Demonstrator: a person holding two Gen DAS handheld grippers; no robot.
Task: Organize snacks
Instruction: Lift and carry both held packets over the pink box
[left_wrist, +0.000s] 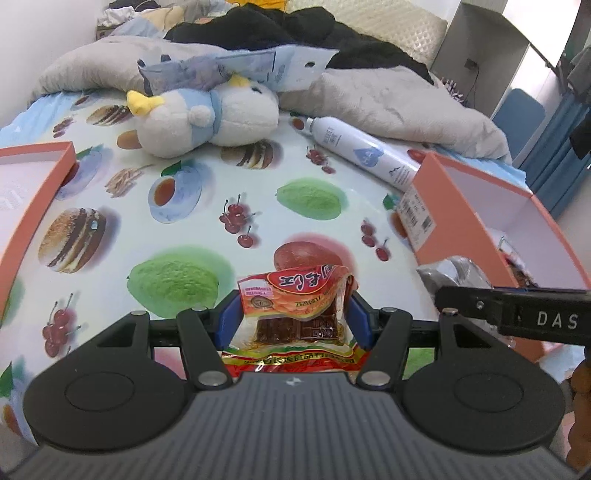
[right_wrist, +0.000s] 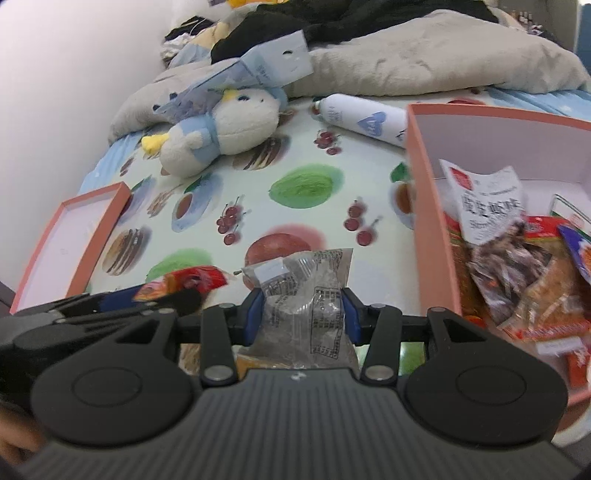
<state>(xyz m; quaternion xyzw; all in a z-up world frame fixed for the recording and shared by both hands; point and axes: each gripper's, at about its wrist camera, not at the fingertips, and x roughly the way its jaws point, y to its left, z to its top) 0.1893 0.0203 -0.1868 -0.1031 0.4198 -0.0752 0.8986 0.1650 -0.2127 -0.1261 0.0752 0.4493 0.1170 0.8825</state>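
Observation:
My left gripper (left_wrist: 291, 314) is shut on a red and orange snack packet (left_wrist: 295, 299) with dark brown pieces inside, held above the food-print cloth. My right gripper (right_wrist: 301, 314) is shut on a grey clear-plastic snack packet (right_wrist: 306, 295) with black print. To its right stands the salmon-pink box (right_wrist: 432, 236), holding several snack packets (right_wrist: 517, 258). In the left wrist view the same box (left_wrist: 461, 206) is at the right, with the right gripper's black arm (left_wrist: 517, 314) in front of it. In the right wrist view the left gripper and its red packet (right_wrist: 184, 282) show at lower left.
The pink box lid (right_wrist: 74, 236) lies at the left, also seen as lid (left_wrist: 33, 192). A plush toy (left_wrist: 207, 118), a white spray bottle (left_wrist: 365, 151), a blue plastic bag (left_wrist: 240, 68) and a grey blanket (left_wrist: 388, 99) lie farther back on the bed.

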